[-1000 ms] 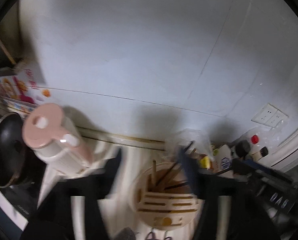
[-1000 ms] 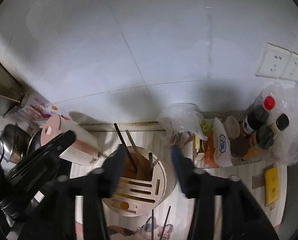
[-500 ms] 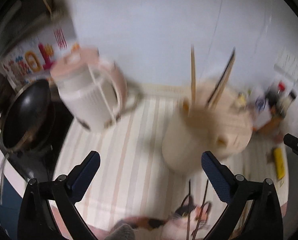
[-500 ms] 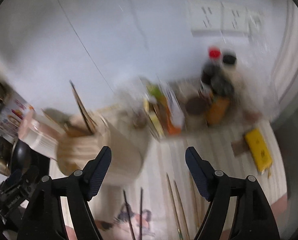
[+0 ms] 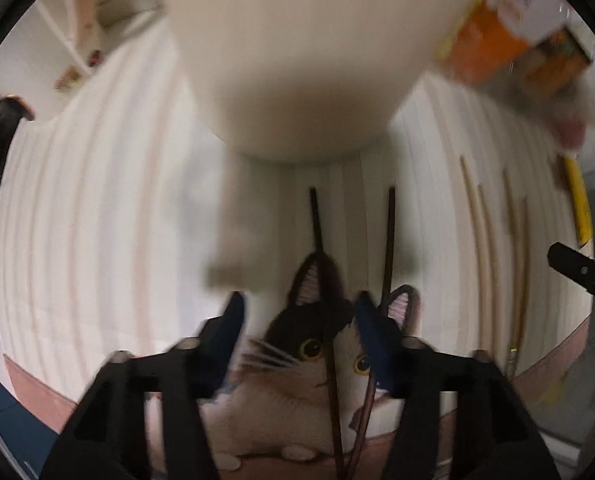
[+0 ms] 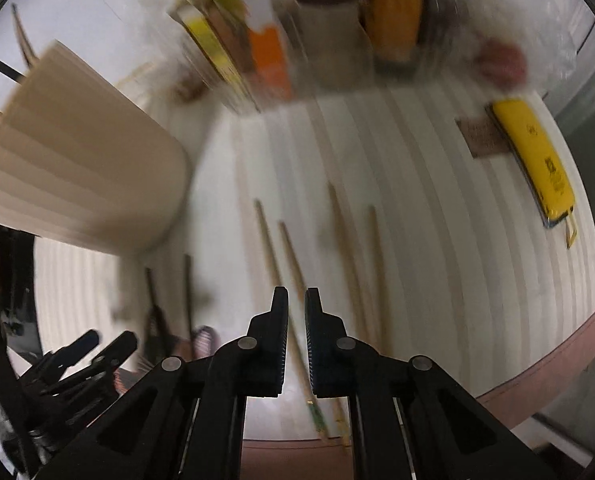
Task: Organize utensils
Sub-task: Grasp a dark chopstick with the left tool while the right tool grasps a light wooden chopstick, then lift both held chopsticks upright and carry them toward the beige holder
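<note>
Six chopsticks are lying loose on the desk below the holder at upper left: two dark chopsticks and four pale chopsticks. Both grippers have just been closing. The left gripper is straddling one dark stick, pads apart; the right gripper is nearly closed over a pale stick, grip unconfirmed.

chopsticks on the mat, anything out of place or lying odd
Yes: loose chopsticks lie flat on the striped mat instead of standing in the beige holder. Two dark chopsticks cross the cat print; four light wooden chopsticks lie scattered beside them, not paired evenly.
</note>
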Action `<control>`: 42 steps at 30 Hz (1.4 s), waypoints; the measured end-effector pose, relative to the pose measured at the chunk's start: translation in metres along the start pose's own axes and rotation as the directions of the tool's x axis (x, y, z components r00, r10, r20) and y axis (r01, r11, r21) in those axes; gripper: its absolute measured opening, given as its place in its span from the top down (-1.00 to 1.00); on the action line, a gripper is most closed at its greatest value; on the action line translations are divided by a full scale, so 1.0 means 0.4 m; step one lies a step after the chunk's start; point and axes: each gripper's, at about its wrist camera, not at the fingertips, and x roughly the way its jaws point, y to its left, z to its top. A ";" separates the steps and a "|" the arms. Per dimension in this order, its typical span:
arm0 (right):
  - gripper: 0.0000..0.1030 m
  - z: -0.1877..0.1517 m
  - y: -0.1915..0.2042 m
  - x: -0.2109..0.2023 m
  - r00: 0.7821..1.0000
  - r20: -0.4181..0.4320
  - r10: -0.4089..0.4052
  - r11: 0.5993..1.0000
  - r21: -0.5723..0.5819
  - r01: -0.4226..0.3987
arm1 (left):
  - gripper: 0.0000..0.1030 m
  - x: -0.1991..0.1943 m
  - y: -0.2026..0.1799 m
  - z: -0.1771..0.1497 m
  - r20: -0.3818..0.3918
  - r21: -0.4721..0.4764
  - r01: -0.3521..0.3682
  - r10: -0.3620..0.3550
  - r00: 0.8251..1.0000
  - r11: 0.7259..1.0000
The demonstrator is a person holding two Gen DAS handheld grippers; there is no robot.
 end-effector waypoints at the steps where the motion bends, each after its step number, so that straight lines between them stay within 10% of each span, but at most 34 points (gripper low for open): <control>1: 0.83 -0.001 -0.007 0.017 1.000 -0.019 -0.005 1.000 -0.005 0.005 | 0.21 0.015 -0.007 0.001 -0.009 0.008 -0.012 0.012 1.000 1.000; 6: 0.82 -0.007 -0.013 0.084 0.996 -0.088 -0.024 0.999 -0.042 0.020 | 0.90 0.033 -0.044 0.010 0.029 0.082 -0.072 0.069 0.997 0.994; 42: 0.85 -0.050 0.062 0.202 0.951 -0.238 -0.199 0.978 -0.116 0.176 | 0.92 0.024 0.111 -0.013 0.010 0.025 -0.103 0.103 0.995 0.994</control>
